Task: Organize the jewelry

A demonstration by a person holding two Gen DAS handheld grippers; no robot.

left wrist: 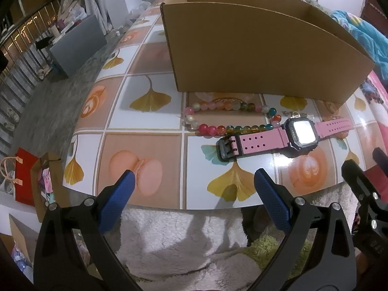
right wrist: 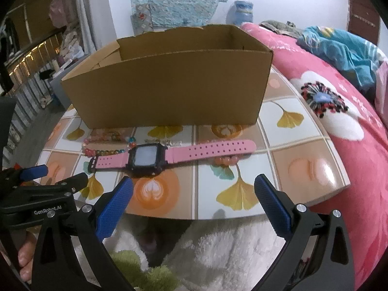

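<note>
Jewelry untouched — pink watch (right wrist: 150, 156), bead bracelet (left wrist: 225, 118) lie before the cardboard box (right wrist: 169, 92) (interior mostly hidden); left gripper (left wrist: 194, 189) and right gripper (right wrist: 194, 191) gape wide, empty.

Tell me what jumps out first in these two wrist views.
The pink watch lies flat across the tiled tabletop, with a colorful bead bracelet just behind it. Behind both stands an open cardboard box. Both grippers, left and right, hang at the near edge, jaws wide apart.
</note>
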